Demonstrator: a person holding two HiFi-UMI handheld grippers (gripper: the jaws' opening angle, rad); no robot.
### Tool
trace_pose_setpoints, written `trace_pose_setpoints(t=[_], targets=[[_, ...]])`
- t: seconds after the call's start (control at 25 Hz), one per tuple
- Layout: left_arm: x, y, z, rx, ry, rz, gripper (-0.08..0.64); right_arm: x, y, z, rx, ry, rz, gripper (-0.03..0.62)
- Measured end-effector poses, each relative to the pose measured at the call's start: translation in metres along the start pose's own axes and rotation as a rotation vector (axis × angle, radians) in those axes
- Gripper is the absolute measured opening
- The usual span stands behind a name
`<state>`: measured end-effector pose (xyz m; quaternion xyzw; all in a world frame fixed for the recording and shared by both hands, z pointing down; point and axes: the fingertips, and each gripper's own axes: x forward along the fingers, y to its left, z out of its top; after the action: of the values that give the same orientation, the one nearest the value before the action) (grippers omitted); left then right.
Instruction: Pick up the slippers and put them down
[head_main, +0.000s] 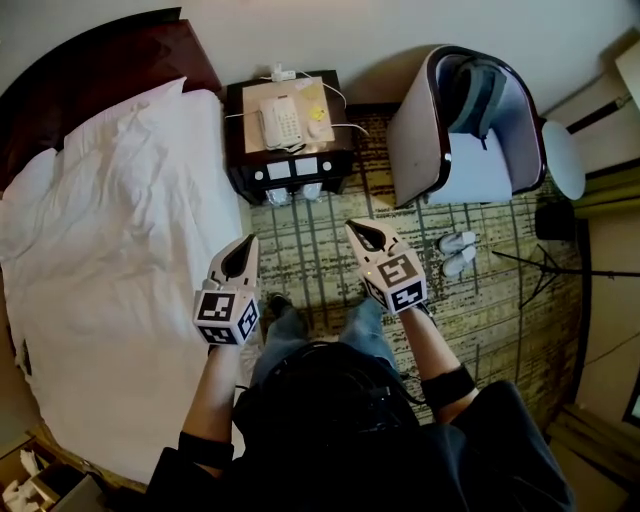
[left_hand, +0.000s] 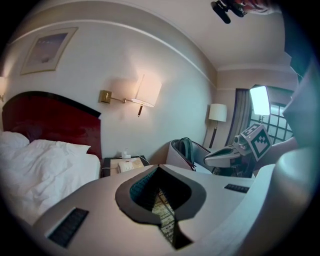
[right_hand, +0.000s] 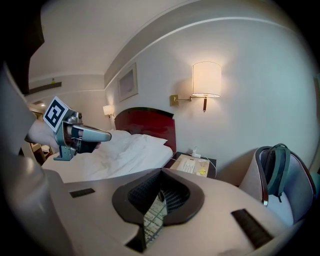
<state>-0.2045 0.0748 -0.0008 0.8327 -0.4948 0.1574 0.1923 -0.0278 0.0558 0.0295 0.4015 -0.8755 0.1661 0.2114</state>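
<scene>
Patterned carpet (head_main: 500, 300) runs between a white-sheeted bed (head_main: 120, 260) on the left of the head view and a grey armchair (head_main: 420, 140) at upper right. A dark nightstand (head_main: 240, 160) with a telephone (head_main: 280, 122) stands between them against the wall.

Slippers (head_main: 457, 242): white pair, side by side on the carpet just in front of the armchair. They lie to the right of the right gripper (head_main: 353, 227) and clear of it, with no contact. They are further still from the left gripper (head_main: 250, 242), which is held beside the bed edge. Neither gripper view shows them.

Left gripper: jaws pressed together, nothing between them; only carpet shows through the slit below the pads.

Right gripper: jaws likewise pressed together and empty.

Both grippers are held above the floor and tilted somewhat downward, tips toward the nightstand wall.
</scene>
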Motion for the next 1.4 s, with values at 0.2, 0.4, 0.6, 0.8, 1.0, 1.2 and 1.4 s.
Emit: trace_pose_setpoints(t=[0.2,0.4,0.6,0.8,1.0,1.2,1.4], targets=[[0.016,-0.009,-0.018,-0.009,0.041,0.017,0.003,0.005,-0.016,-0.018,0.033,0.020,0.029,0.002],[0.046,-0.010,-0.041,0.009,0.081,0.009,0.003,0.027,-0.028,-0.041,0.043,0.044,0.047,0.007],[0.092,-0.002,-0.081,0.047,0.117,-0.007,0.003,0.070,-0.045,-0.087,0.078,0.063,0.045,0.029],[0.150,0.019,-0.149,0.106,0.157,-0.010,0.003,0.132,-0.076,-0.162,0.159,0.036,-0.015,0.034],[0.216,0.038,-0.228,0.164,0.170,-0.022,0.003,0.206,-0.118,-0.271,0.261,0.028,-0.097,0.078],[0.288,0.057,-0.314,0.212,0.192,-0.042,0.003,0.281,-0.153,-0.368,0.373,0.013,-0.116,0.134],[0.351,0.067,-0.380,0.254,0.194,-0.047,0.003,0.345,-0.178,-0.438,0.467,-0.008,-0.075,0.256]])
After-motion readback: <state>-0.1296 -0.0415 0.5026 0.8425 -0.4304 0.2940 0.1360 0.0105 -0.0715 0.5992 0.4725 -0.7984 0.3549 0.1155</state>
